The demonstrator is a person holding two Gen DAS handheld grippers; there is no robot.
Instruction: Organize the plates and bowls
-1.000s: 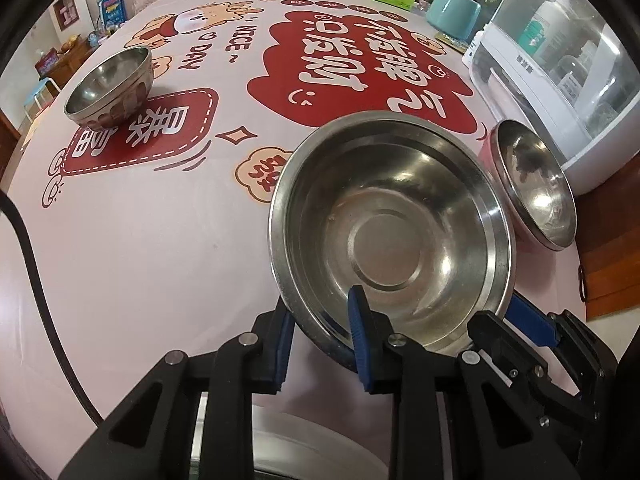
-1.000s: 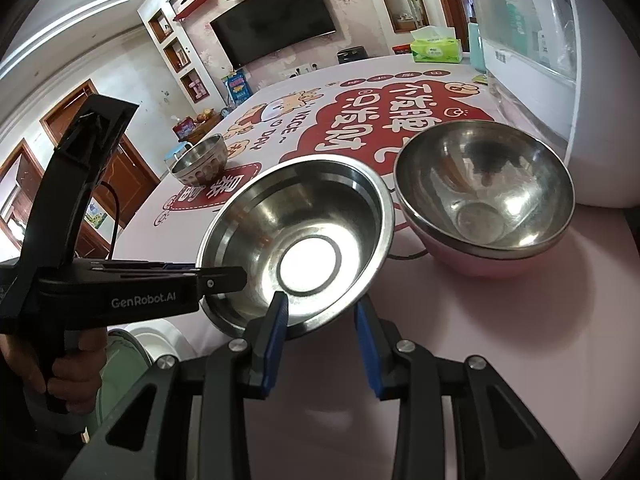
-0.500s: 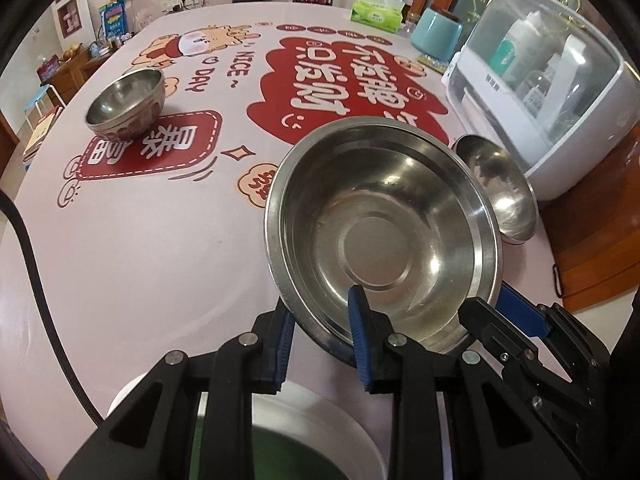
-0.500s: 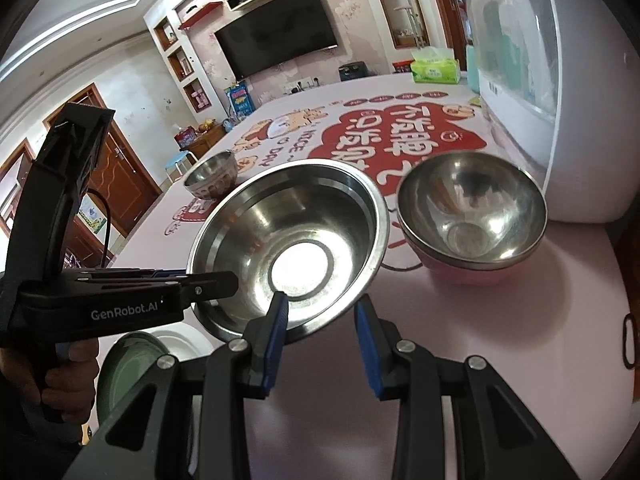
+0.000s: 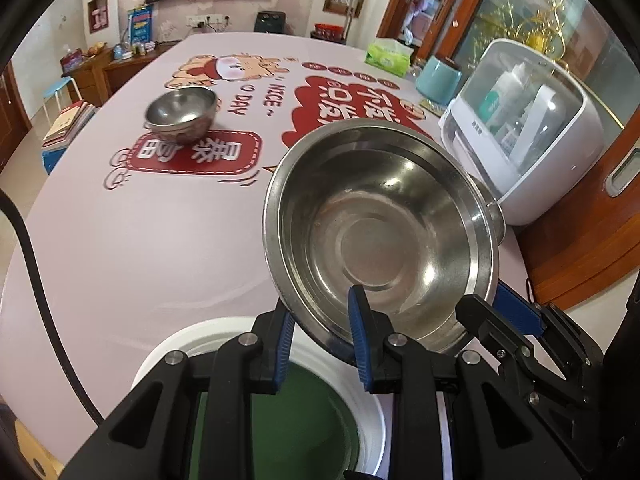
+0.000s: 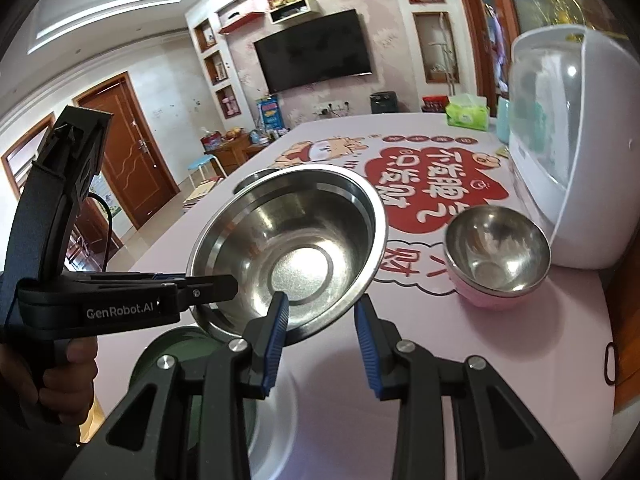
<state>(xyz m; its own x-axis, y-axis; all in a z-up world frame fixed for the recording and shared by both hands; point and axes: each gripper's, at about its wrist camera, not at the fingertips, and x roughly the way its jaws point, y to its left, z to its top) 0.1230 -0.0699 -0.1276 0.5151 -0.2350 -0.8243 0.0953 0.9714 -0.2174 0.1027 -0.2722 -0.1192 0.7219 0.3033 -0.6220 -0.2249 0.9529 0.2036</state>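
Pink printed tabletop (image 5: 132, 240) is seen in a living room, with a wall TV (image 6: 316, 50) behind. Large steel bowl (image 5: 380, 232) is held tilted in the air by the left tongs (image 5: 320, 344), whose blue pads are pinched on its near rim, one pad inside and one outside. Below it, at the near tabletop edge, a white-rimmed green plate (image 5: 312, 432) is partly hidden by the tongs. The right tongs (image 6: 322, 344) are spread, nothing between the pads; the left pad is seen just at the large bowl's near rim in the right wrist view, contact cannot be told. A small steel bowl (image 5: 182, 114) is set far left on the tabletop, well apart. A pink-sided steel bowl (image 6: 496, 256) is set to the right, just beside a white domed appliance (image 6: 568, 160). A green tissue pack (image 5: 390, 56) and a teal canister (image 5: 438, 80) are seen at the far side.
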